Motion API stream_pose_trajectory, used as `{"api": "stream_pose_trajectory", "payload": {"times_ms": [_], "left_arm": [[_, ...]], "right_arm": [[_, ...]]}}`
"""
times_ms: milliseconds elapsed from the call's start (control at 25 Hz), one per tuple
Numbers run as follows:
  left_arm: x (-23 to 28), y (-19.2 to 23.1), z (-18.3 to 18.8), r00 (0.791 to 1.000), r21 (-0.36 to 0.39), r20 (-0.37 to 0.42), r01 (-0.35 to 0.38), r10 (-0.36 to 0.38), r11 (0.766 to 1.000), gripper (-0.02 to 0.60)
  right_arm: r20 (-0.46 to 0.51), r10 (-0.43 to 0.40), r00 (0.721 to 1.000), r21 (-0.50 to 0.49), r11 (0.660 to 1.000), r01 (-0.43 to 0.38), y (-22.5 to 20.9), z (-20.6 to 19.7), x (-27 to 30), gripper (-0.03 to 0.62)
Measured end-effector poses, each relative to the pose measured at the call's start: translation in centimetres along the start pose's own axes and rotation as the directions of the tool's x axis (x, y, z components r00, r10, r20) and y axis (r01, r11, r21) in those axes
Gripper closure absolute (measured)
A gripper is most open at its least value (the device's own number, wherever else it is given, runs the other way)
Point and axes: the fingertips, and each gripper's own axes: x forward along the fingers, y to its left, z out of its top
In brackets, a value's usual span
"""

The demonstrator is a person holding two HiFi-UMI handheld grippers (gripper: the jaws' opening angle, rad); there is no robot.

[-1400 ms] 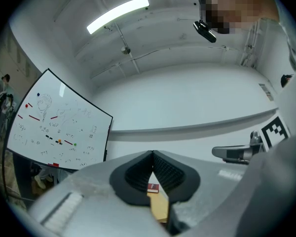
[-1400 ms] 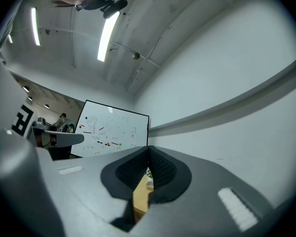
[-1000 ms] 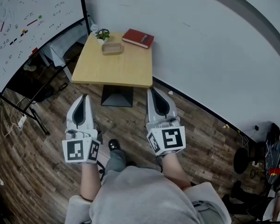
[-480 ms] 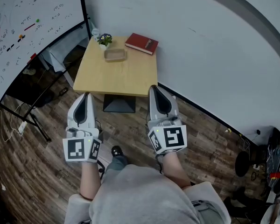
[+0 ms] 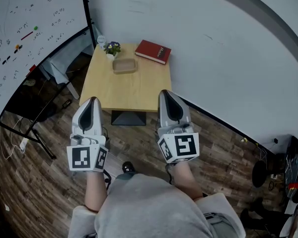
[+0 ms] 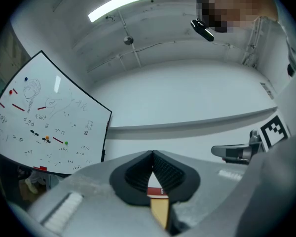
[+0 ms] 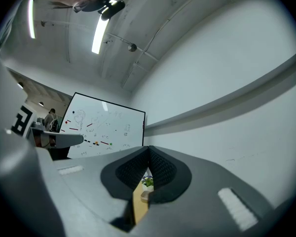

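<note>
Red book (image 5: 153, 51) is lying at the far right corner of the table (image 5: 131, 88). Shallow tray (image 5: 124, 66) and potted plant (image 5: 111, 48) are sitting toward the far left corner. Left gripper (image 5: 91, 99) and right gripper (image 5: 165, 92) are hovering side by side at the table's near edge, well apart from the book. Both are showing jaws pressed together, nothing between. Whiteboard (image 5: 25, 38) is standing left of the table.

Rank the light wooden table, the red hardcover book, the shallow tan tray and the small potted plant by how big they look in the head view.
1. light wooden table
2. red hardcover book
3. shallow tan tray, only somewhat smaller than the book
4. small potted plant
</note>
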Motion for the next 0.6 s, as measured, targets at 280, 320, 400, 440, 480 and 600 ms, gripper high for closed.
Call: {"api": "stream_pose_trajectory", "payload": {"times_ms": [280, 320, 400, 440, 480, 600], "left_arm": [[2.7, 2.7, -0.6, 1.000, -0.002, 0.000, 0.026, -0.026, 1.000, 0.576], [3.1, 3.0, -0.6, 1.000, 0.001, 0.001, 0.030, -0.030, 1.000, 0.577], [3.6, 3.8, -0.7, 0.999, 0.008, 0.004, 0.034, -0.034, 0.999, 0.577], [3.9, 4.2, -0.7, 0.999, 0.011, 0.006, 0.035, -0.035, 0.999, 0.577], [4.2, 4.6, -0.7, 0.999, 0.013, 0.009, 0.037, -0.037, 0.999, 0.577], [5.0, 5.4, -0.8, 0.999, 0.016, 0.015, 0.046, -0.047, 0.999, 0.576]], "right_arm": [[0.001, -0.021, 1.000, -0.007, 1.000, 0.021, 0.5, -0.6, 3.4, 0.592], [0.003, -0.023, 1.000, -0.008, 1.000, 0.024, 0.6, -0.7, 3.9, 0.593], [0.008, -0.030, 1.000, -0.011, 0.999, 0.030, 0.8, -0.9, 4.7, 0.593], [0.010, -0.033, 0.999, -0.013, 0.999, 0.033, 0.9, -0.9, 5.1, 0.593], [0.013, -0.036, 0.999, -0.014, 0.999, 0.036, 1.0, -1.0, 5.5, 0.593], [0.017, -0.047, 0.999, -0.014, 0.999, 0.047, 1.1, -1.2, 6.3, 0.593]]}}
